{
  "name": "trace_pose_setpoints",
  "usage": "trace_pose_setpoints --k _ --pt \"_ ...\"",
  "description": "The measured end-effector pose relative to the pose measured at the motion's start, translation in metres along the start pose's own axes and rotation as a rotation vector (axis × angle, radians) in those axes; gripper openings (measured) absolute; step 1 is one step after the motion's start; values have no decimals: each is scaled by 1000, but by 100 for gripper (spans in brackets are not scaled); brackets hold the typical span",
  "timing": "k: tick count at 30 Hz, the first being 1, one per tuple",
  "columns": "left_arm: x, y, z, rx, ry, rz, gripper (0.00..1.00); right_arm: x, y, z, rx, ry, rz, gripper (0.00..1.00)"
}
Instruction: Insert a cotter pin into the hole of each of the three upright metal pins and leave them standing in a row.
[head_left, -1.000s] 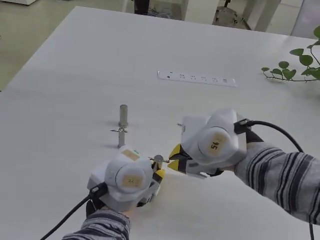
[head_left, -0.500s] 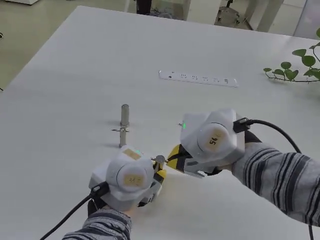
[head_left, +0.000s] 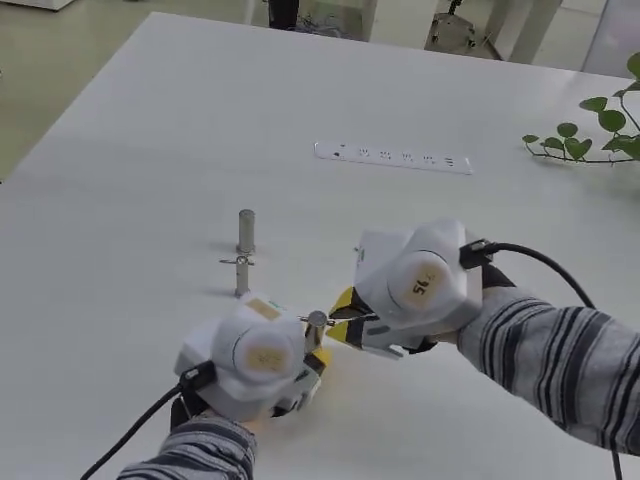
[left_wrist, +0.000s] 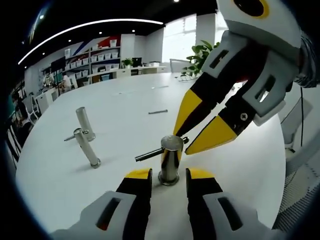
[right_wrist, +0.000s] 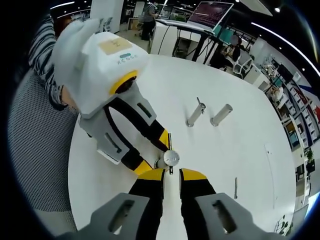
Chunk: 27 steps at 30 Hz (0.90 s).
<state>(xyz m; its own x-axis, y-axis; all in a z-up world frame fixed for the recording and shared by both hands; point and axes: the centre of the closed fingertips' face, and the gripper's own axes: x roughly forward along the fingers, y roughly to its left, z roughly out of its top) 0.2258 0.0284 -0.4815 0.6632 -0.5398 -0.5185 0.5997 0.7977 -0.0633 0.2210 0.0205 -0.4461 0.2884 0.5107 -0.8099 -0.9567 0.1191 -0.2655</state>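
Three metal pins stand on the white table. The far pin is bare. The middle pin has a cotter pin across its top. My left gripper is shut on the base of the near pin, which stands upright between its yellow jaws. A cotter pin passes through this pin's hole and sticks out on the far side. My right gripper is shut on that cotter pin's other end, right beside the pin's head.
A loose cotter pin lies on the table beyond the grippers. A white power strip lies farther back. Plant leaves reach in at the right edge. Sleeved arms hold both grippers at the near edge.
My right gripper has rolled a little and edged left towards the near pin. The left gripper and the pins stay where they were.
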Motion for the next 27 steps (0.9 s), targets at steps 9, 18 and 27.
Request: trace_pose_setpoints --k 9,18,27 --pt "-13 4 11 -1 -29 -28 36 4 1 10 134 -75 61 12" --pt "-30 5 14 -45 -32 -48 43 15 2 14 203 -93 114 12" --pt "-45 9 20 -19 -43 -45 48 17 4 13 217 -89 151 9"
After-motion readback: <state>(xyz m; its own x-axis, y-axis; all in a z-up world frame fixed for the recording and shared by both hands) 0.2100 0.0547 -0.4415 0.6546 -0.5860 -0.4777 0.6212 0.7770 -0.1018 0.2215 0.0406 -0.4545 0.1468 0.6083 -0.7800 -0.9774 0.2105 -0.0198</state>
